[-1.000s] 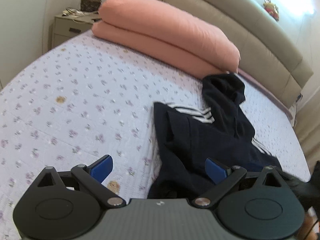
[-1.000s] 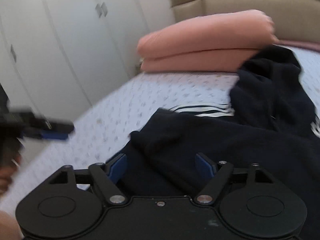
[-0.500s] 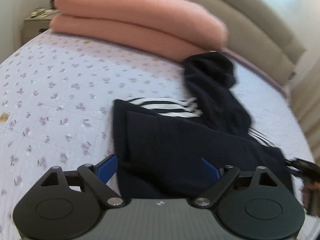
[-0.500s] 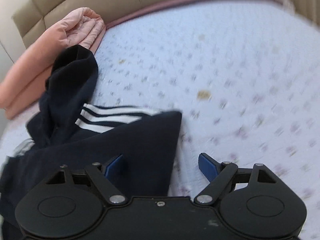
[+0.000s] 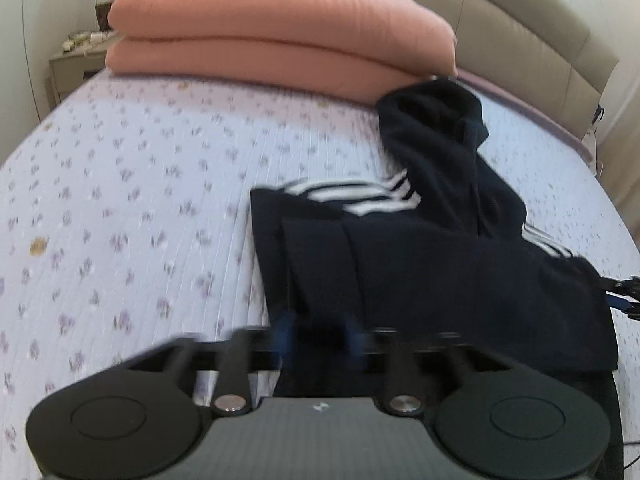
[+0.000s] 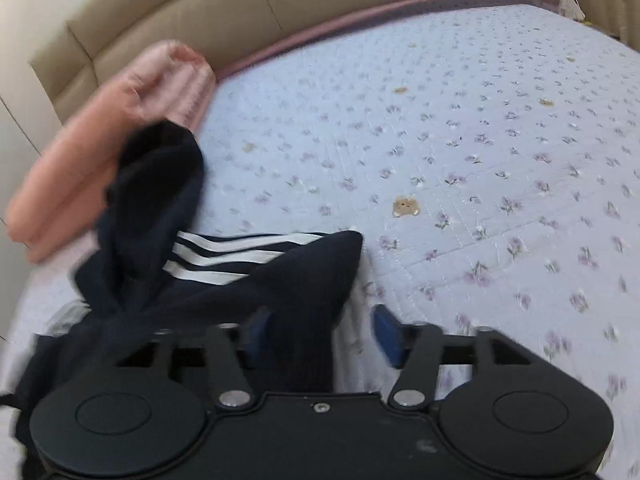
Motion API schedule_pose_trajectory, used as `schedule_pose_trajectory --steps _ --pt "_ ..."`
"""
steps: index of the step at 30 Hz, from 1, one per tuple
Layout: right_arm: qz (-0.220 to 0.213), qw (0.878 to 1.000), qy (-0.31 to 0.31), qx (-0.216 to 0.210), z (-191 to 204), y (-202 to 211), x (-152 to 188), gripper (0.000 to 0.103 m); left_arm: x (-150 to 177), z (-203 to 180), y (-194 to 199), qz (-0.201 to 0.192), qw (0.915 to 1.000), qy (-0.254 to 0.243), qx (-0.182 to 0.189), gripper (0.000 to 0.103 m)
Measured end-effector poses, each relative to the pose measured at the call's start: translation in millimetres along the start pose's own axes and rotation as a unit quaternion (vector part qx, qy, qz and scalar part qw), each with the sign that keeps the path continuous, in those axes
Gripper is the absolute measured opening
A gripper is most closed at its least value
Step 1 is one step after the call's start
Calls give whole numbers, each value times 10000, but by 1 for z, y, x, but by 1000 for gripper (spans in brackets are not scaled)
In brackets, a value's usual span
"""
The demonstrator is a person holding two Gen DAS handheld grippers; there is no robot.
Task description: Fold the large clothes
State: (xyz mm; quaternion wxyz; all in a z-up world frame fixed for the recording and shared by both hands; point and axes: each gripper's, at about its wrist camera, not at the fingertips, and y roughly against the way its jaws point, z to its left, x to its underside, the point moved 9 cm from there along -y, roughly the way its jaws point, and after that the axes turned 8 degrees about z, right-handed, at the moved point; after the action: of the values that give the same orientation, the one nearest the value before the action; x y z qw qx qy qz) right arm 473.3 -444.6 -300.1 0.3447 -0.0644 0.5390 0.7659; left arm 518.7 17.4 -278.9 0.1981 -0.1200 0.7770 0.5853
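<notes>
A dark navy hooded garment (image 5: 440,272) with white stripes lies crumpled on the floral bed cover (image 5: 140,200), its hood towards the pillows. My left gripper (image 5: 318,340) is at the garment's near left corner. Its jaws are closing with the dark fabric between the blurred blue pads, and a gap still shows. My right gripper (image 6: 320,334) straddles the garment (image 6: 240,280) at its near right edge. Its jaws are closing too, one pad over the cloth and the other over the bed cover (image 6: 480,160). The right gripper (image 5: 624,296) also shows at the right edge of the left wrist view.
A folded pink blanket (image 5: 280,40) lies across the head of the bed, touching the hood. Behind it runs a padded beige headboard (image 5: 520,20). A nightstand (image 5: 68,72) stands at the far left. The pink blanket (image 6: 100,152) sits left of the garment in the right wrist view.
My left gripper moved right onto the garment's corner and its jaws narrowed from wide to about half. My right gripper swung from the wardrobe side to the garment's right edge, jaws slightly narrower.
</notes>
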Motion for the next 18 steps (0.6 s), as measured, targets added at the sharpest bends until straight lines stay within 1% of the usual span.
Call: schedule_pose_trajectory --steps 1,2,3,5,6,7,8,9,10,11,12,13,15,16,17,18 --pt "50 9999 -81 -131 1 6 4 85 2 0 -2 10 10000 -8 31 70" --pt "185 9995 -112 -209 3 6 11 85 4 0 -3 5 10000 -22 39 74" --pt "366 9990 -121 -228 3 8 20 85 4 -1 -7 21 10000 -33 33 73" --pt "838 9964 -65 -68 3 8 40 85 0 -3 -16 34 10000 16 89 68" --pt "1124 9937 23 -13 4 6 52 85 -4 -4 -20 -19 9999 27 160 63" --pt "1257 9920 92 -11 7 4 59 86 -7 -6 -23 -55 9998 -4 170 38" --pt "1222 9923 198 -35 10 6 63 85 -10 -7 -25 -39 10000 -29 78 17" --pt "1107 9933 314 -86 13 12 65 57 -12 -7 -25 -58 10000 -15 -32 17" --pt "924 9950 343 -168 16 21 63 30 -14 -8 -18 -171 9998 39 79 17" --pt "686 9970 295 -207 17 31 59 19 -16 -8 -9 -276 9993 98 241 16" --pt "489 9978 261 -364 19 43 53 18 -16 -8 2 -357 9985 172 373 16" --pt "383 9978 220 -494 19 51 49 18 -16 -6 10 -380 9980 242 442 16" --pt "411 9971 155 -621 17 59 46 18 -12 2 20 -347 9976 387 464 16" --pt "449 9972 140 -585 14 59 46 18 -10 7 18 -278 9981 415 349 17" --pt "540 9972 141 -491 10 56 48 18 -7 15 12 -153 9990 409 118 20" --pt "701 9969 176 -302 7 50 51 24 -4 23 5 -25 9991 397 -143 25"
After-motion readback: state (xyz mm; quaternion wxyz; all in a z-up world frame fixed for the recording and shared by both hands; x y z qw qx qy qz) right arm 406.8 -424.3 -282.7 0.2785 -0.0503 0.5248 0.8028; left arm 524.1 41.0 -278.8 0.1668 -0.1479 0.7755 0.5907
